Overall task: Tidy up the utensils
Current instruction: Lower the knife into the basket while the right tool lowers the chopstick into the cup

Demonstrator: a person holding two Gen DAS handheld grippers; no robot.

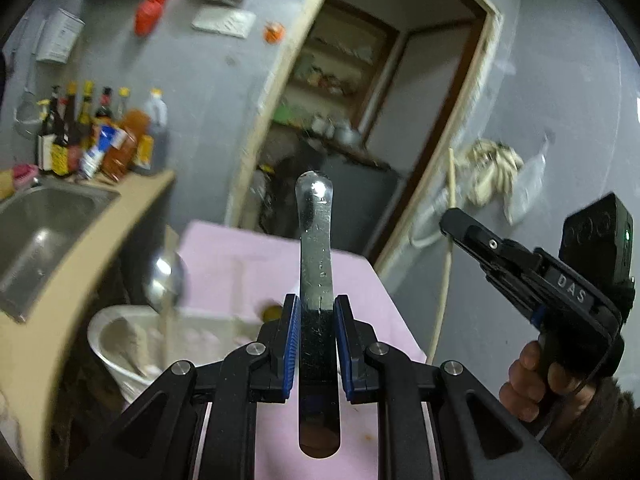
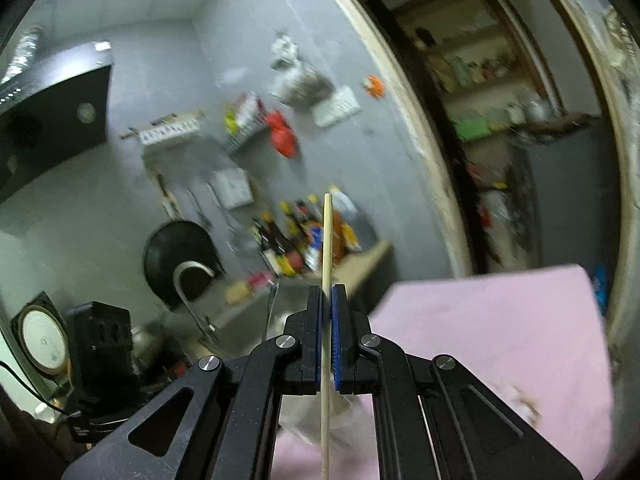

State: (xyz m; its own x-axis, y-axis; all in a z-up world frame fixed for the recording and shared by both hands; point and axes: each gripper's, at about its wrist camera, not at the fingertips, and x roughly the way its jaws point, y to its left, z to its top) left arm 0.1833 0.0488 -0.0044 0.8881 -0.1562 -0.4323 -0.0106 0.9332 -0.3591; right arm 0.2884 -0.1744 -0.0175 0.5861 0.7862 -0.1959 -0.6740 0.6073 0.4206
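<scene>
In the left wrist view my left gripper [image 1: 316, 300] is shut on the flat handle of a steel utensil [image 1: 315, 232], which sticks out forward; its working end is hidden below the jaws. My right gripper [image 1: 447, 221], held by a hand [image 1: 528, 384], hangs to the right at about the same height. In the right wrist view that right gripper [image 2: 328, 289] is shut on a thin wooden chopstick [image 2: 327, 240] that runs straight through the pads. A white utensil holder [image 1: 120, 344] with a steel ladle [image 1: 166, 280] in it stands on the pink table [image 1: 224, 256].
A steel sink [image 1: 44, 232] in a beige counter lies to the left, with sauce bottles [image 1: 100, 136] behind it. A doorway [image 1: 352, 100] opens straight ahead and a mop [image 1: 492, 168] leans on the grey wall. A black wok [image 2: 180, 256] and a tap [image 2: 192, 280] show by the sink.
</scene>
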